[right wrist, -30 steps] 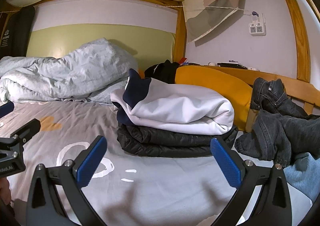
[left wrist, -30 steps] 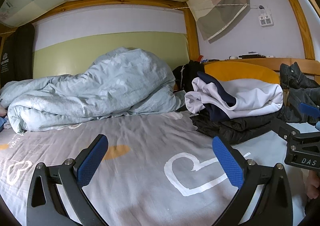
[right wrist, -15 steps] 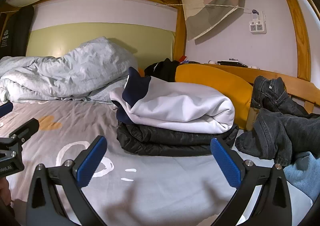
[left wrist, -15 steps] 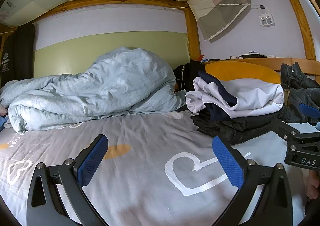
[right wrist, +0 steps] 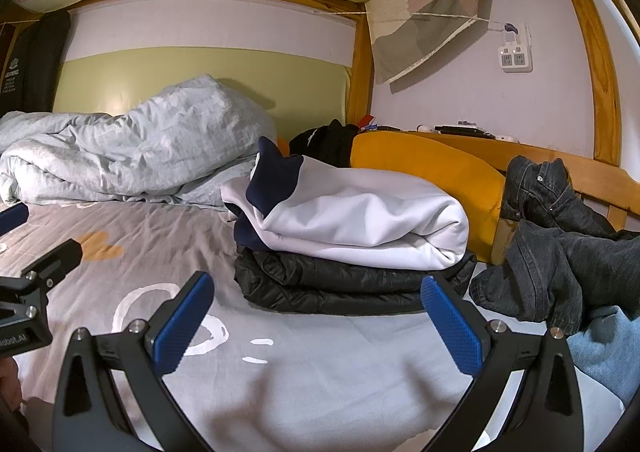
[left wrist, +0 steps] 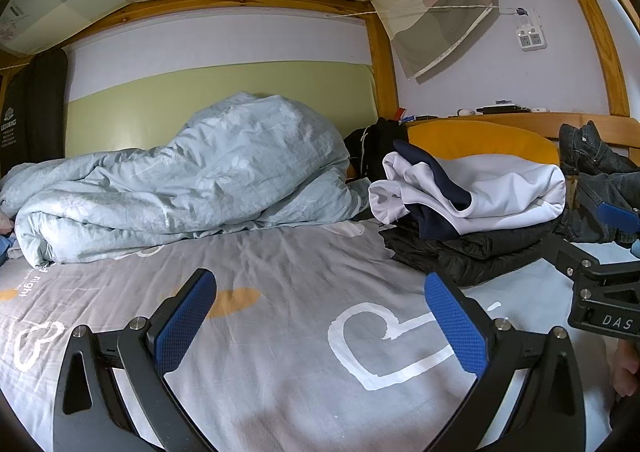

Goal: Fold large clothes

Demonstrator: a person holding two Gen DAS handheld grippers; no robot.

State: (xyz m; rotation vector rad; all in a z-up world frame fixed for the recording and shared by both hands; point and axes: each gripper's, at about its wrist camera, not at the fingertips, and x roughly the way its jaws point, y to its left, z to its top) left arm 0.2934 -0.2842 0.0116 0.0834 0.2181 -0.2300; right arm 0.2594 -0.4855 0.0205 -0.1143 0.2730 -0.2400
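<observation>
Jeans (right wrist: 560, 252) heaped plainly only in right view

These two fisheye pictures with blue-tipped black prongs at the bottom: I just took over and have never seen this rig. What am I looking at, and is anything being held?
Each picture comes from a camera on a handheld gripper, looking along its two fingers. The left gripper and right gripper are both open and hold nothing; each also shows at the edge of the other's view. Below them lies a grey bedsheet with heart prints. A folded white and navy garment sits on a folded black jacket. To the right lie crumpled dark jeans, not folded; to the left, a bunched pale blue duvet.
</observation>
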